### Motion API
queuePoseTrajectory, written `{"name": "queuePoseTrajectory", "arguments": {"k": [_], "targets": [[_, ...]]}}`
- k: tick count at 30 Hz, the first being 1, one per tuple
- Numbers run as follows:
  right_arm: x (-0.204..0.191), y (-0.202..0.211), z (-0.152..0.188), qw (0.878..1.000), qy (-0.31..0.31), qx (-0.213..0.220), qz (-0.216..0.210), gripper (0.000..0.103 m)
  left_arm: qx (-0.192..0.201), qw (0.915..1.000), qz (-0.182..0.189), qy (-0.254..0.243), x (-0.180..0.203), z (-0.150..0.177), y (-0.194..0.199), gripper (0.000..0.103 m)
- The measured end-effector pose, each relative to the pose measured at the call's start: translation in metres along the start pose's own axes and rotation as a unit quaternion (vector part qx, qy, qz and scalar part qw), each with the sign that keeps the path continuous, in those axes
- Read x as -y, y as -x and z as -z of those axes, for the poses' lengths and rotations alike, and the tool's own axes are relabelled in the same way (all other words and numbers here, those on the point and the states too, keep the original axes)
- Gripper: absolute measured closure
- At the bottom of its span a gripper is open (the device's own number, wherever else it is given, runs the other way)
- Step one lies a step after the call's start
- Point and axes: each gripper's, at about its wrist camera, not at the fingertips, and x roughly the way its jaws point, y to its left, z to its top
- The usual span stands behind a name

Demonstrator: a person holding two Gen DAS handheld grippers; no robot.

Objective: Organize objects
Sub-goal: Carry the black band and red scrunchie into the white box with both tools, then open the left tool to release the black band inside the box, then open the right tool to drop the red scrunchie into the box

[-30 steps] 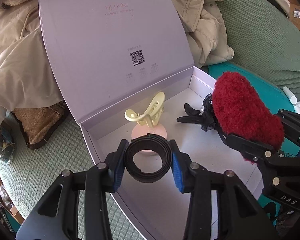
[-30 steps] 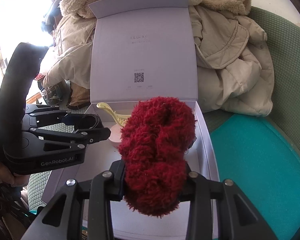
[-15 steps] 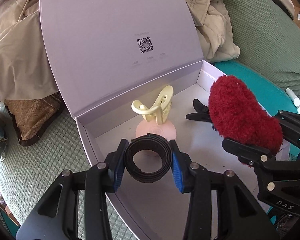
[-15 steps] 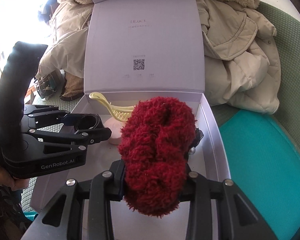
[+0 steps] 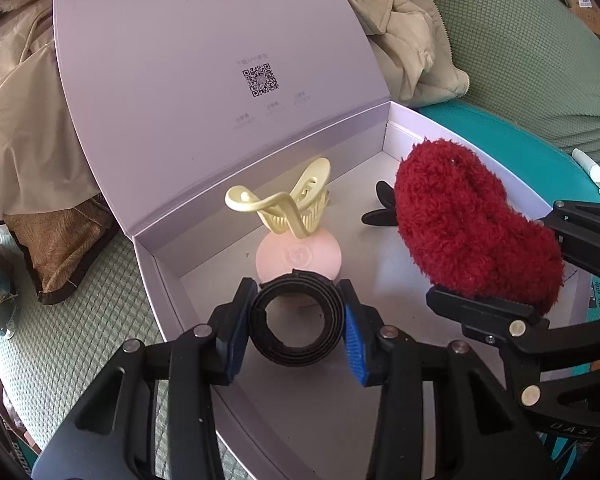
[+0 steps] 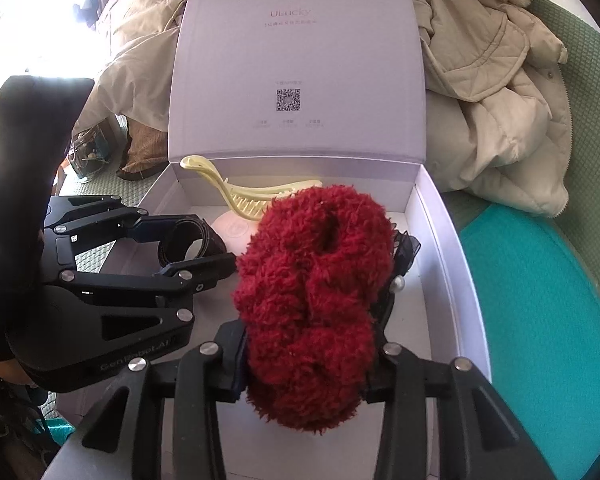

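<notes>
An open lilac box (image 5: 152,264) holds a yellow claw clip (image 5: 292,208) resting on a pink round disc (image 5: 300,256), plus a black bow clip (image 5: 380,216). My left gripper (image 5: 296,320) is shut on a black ring-shaped band (image 5: 300,280) just above the box's front left. My right gripper (image 6: 306,360) has a fluffy red scrunchie (image 6: 312,280) between its pads, low over the right half of the box (image 6: 440,240). Its jaws are opening, and the pads still touch the fluff. The scrunchie hides most of the bow clip (image 6: 404,252).
The raised lid (image 5: 204,80) stands behind the box. Beige coats (image 6: 492,100) lie piled at the back on a green quilted sofa (image 5: 540,60). A teal cushion (image 6: 540,320) lies to the right, brown fabric (image 5: 56,240) to the left, and a white tube (image 5: 588,164) at the far right.
The right gripper has come down with the red scrunchie, closer to the box floor. The left gripper still holds the black band in the same spot.
</notes>
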Motion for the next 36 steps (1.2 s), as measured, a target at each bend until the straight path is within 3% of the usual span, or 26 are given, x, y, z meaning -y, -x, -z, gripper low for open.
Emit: {"name": "queuePoseTrajectory", "arguments": {"k": [7, 15, 24, 36], "targets": [[0.000, 0.013, 0.002, 1.000, -0.005, 0.006, 0.010, 0.054, -0.012, 0.9997, 0.010, 0.019, 0.002, 0.003, 0.005, 0.061], [0.000, 0.033, 0.003, 1.000, 0.007, 0.005, 0.021, 0.048, 0.007, 0.9994, -0.022, 0.025, -0.001, -0.002, 0.032, 0.045], [0.000, 0.050, 0.002, 0.999, 0.004, 0.019, 0.026, 0.040, 0.009, 0.9984, -0.031, 0.045, -0.012, -0.004, 0.061, 0.044], [-0.008, 0.086, -0.002, 0.998, 0.002, 0.050, 0.028, 0.040, 0.031, 0.9976, -0.038, 0.049, -0.015, -0.005, 0.107, 0.044]]}}
